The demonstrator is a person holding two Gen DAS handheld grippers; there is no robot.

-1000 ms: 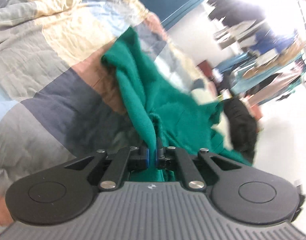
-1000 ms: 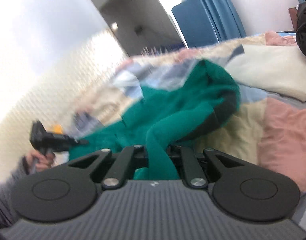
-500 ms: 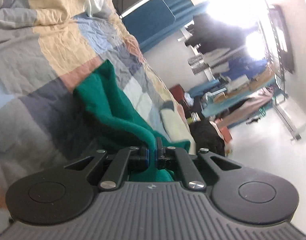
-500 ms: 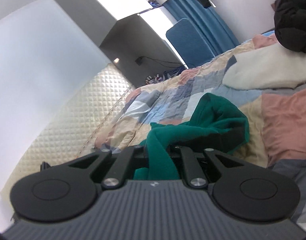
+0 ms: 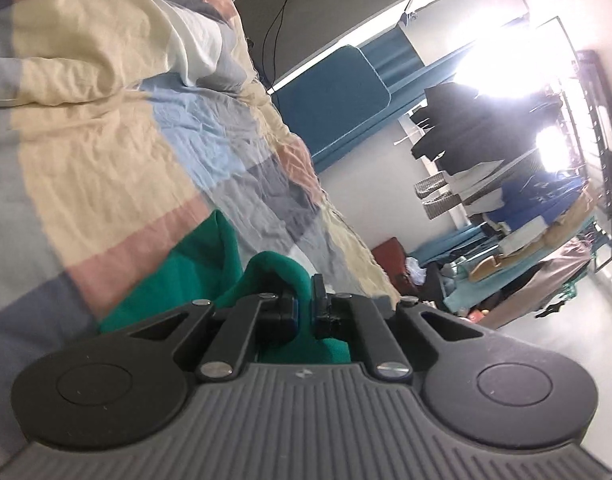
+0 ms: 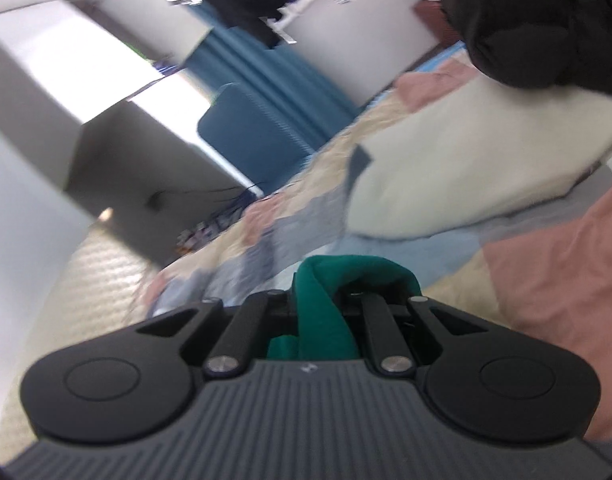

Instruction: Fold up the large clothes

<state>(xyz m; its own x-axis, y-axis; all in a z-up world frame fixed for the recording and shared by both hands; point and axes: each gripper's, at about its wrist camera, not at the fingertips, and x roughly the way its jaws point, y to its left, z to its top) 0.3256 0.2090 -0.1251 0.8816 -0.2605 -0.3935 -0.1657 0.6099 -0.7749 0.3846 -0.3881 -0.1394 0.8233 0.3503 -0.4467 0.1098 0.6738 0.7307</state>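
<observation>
Green garment (image 5: 194,276) is pinched inside both the left tool (image 5: 304,312) and right tool (image 6: 318,312).

Black hand-held gripper (image 5: 304,312), silver screws (image 5: 216,369)

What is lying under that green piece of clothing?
Under the green garment lies a patchwork quilt in cream, blue, pink and grey. The patches directly beneath the cloth are covered, and each hand-held gripper's body hides the garment's near part.

We see both wrist views sit low and close over the patchwork bed (image 5: 106,168), tilted, sharing the blue headboard (image 5: 330,100) toward twelve o'clock.
</observation>
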